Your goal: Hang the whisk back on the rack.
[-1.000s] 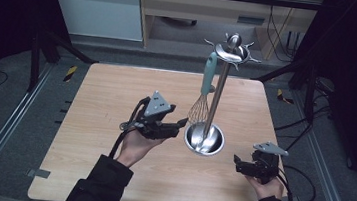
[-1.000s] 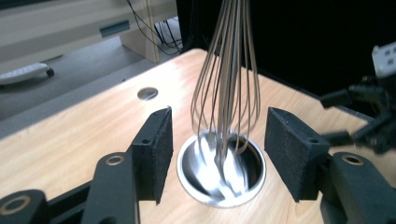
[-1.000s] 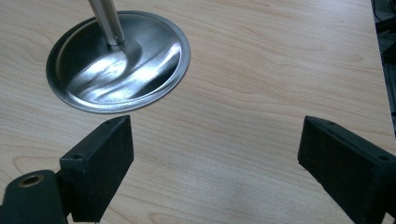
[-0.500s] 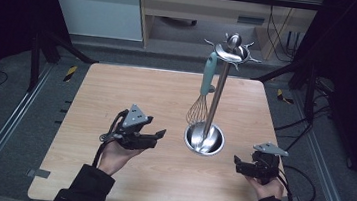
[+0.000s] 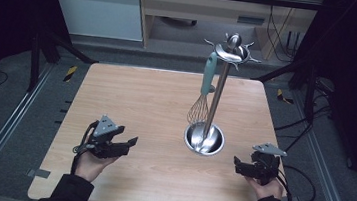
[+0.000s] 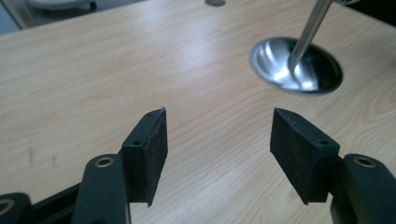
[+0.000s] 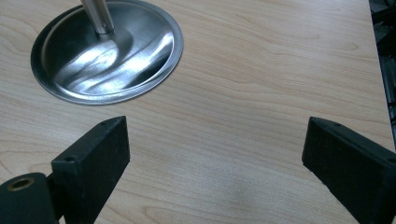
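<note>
Holding both tools near the desk's (image 5: 132, 90) front edge, you keep your left gripper (image 5: 129, 142) and right gripper (image 5: 236, 165) spread, empty; the teal-handled wire whisk (image 5: 204, 90) hangs on the steel round-based stand (image 5: 204, 138) right of centre.

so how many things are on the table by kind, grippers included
utensil stand: 1
whisk: 1, teal handle, hanging from the stand
handheld grippers: 2, left gripper and right gripper, both open and holding nothing
total: 4
</note>
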A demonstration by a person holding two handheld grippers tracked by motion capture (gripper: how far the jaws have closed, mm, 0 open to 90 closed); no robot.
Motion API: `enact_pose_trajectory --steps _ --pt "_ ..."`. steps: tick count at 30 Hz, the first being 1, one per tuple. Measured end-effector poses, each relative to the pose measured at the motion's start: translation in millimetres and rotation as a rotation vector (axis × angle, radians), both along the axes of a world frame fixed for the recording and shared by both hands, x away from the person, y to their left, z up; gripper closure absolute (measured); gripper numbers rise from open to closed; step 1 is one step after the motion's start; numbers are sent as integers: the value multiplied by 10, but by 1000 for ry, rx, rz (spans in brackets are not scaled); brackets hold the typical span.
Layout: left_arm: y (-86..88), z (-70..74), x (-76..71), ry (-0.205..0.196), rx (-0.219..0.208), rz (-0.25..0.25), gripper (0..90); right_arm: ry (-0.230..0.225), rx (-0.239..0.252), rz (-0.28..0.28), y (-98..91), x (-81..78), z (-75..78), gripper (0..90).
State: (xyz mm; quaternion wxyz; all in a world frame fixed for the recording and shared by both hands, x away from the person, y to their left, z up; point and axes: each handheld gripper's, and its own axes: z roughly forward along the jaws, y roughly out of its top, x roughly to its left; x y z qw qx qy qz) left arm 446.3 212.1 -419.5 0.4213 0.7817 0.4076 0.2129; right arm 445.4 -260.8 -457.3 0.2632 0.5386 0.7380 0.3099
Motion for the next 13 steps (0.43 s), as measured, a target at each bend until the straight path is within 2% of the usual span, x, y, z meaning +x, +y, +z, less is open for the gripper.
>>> enact_pose_trajectory --steps 8,13 --pt "327 -286 -80 45 72 65 361 20 -19 -14 -31 11 -38 75" --pt "479 -353 -115 55 67 106 353 33 -21 -24 -55 14 -56 75"
